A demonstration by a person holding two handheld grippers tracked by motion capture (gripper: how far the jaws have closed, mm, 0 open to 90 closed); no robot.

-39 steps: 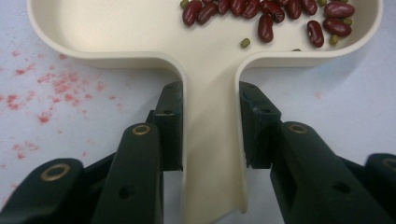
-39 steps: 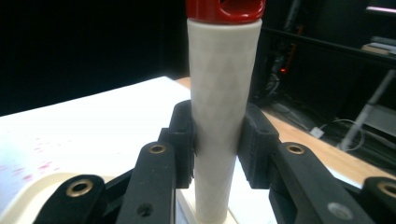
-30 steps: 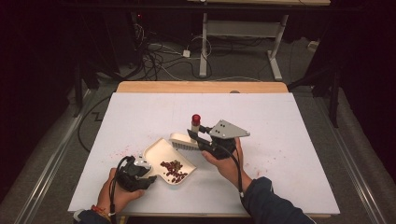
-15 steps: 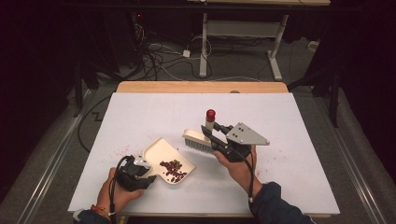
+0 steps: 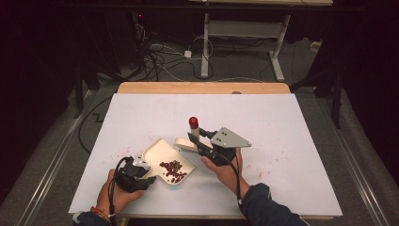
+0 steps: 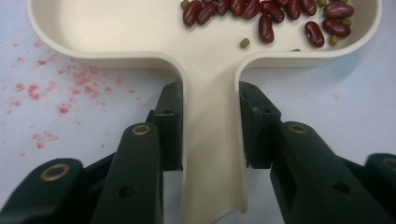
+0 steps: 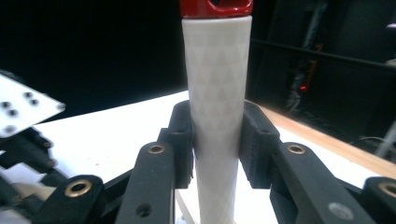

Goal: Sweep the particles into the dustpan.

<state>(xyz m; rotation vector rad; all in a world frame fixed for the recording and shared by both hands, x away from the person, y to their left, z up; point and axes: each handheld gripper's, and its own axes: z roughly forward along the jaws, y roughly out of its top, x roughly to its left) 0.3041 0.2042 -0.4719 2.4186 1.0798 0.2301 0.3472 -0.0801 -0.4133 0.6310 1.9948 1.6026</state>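
A cream dustpan (image 5: 162, 155) lies on the white table, holding red beans (image 5: 173, 170) and a few small green ones (image 6: 244, 43). My left gripper (image 5: 148, 179) is shut on the dustpan's handle (image 6: 210, 154), one jaw on each side of it (image 6: 210, 126). My right gripper (image 5: 201, 137) is shut on the white handle (image 7: 217, 93) of a brush with a red cap (image 5: 193, 122). The handle points up and the brush head (image 5: 185, 143) is down at the dustpan's right rim. In the right gripper view the jaws (image 7: 217, 140) clamp the handle's middle.
Red stains (image 6: 42, 88) speckle the white table top (image 5: 282, 136) left of the dustpan and at the right. A wooden strip (image 5: 202, 88) runs along the far edge. Cables and desk legs lie on the floor beyond.
The right gripper swung the brush out to the right, then brought it back left to the dustpan's rim. The left gripper and the dustpan have barely moved.
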